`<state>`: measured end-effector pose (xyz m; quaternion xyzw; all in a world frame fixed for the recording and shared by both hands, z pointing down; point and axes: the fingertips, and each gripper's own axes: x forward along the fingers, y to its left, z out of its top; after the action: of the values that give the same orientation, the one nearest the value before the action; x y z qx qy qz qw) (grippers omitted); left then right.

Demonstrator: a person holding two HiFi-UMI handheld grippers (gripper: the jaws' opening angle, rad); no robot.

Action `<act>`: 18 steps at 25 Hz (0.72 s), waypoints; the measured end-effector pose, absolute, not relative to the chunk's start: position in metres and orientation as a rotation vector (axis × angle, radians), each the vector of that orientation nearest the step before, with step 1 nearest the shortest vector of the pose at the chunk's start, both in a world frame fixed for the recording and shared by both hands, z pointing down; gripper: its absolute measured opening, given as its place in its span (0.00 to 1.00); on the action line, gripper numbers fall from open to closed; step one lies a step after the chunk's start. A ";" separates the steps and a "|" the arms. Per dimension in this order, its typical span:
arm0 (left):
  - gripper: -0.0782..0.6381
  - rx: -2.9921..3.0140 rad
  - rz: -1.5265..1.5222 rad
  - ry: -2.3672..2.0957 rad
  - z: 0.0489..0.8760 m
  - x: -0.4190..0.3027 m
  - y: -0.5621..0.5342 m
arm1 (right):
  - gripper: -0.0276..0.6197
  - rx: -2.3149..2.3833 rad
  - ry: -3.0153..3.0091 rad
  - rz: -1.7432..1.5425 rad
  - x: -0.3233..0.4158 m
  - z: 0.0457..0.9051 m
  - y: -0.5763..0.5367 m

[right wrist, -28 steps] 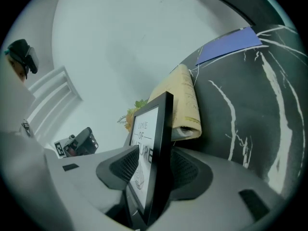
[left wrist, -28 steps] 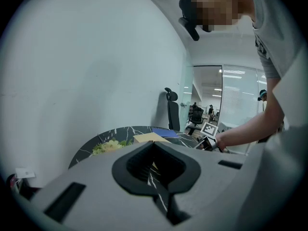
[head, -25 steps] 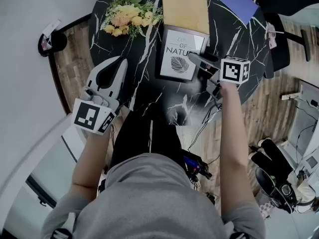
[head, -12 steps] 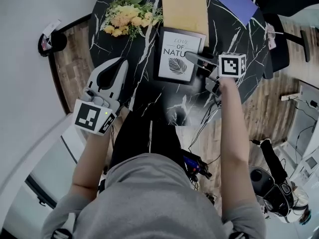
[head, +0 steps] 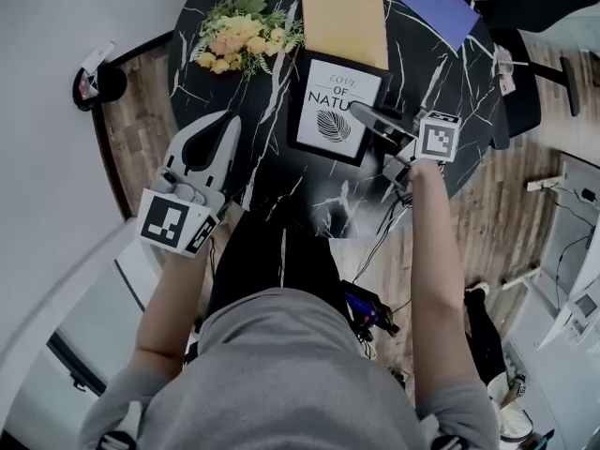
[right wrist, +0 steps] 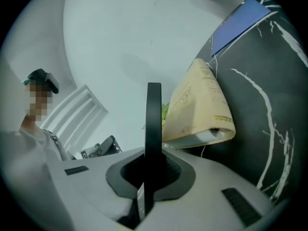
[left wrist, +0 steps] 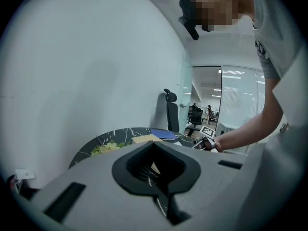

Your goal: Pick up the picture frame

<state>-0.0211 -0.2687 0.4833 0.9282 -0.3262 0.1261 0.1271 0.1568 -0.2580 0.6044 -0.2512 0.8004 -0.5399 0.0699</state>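
Note:
The picture frame (head: 333, 101), black-edged around a white leaf print, lies on the round black marble table (head: 272, 172), with its right side raised a little. My right gripper (head: 364, 117) comes at it from the right. Its jaws are closing tight on the frame's right edge. In the right gripper view the frame (right wrist: 153, 112) stands edge-on as a thin black bar pinched in my right gripper (right wrist: 152, 150). My left gripper (head: 225, 126) rests at the table's left side, shut with nothing in it. In its own view the left gripper (left wrist: 155, 153) shows an empty hollow.
A bunch of yellow flowers (head: 239, 31) lies at the far left of the table. A tan book (head: 344, 22) sits just beyond the frame, with a blue sheet (head: 436, 3) to its right. A dark office chair (head: 525, 82) stands at the table's right edge. Cables hang by my knees.
My right gripper's jaws have shut onto the frame's right edge and risen slightly, tipping that side of the frame up. The left gripper has stayed where it was.

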 end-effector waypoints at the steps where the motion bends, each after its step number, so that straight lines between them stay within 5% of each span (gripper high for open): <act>1: 0.12 2.704 0.364 -0.951 0.482 -0.021 -0.269 | 0.09 -0.753 2.403 -1.616 0.158 0.602 -0.258; 18: 0.12 2.759 0.328 -0.964 0.447 -0.024 -0.265 | 0.09 -0.666 2.461 -1.460 0.160 0.537 -0.253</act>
<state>-0.0244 -0.2648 0.4472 0.9334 -0.3262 0.1108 0.1003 0.1602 -0.2525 0.5374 -0.2256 0.8333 -0.4944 0.1014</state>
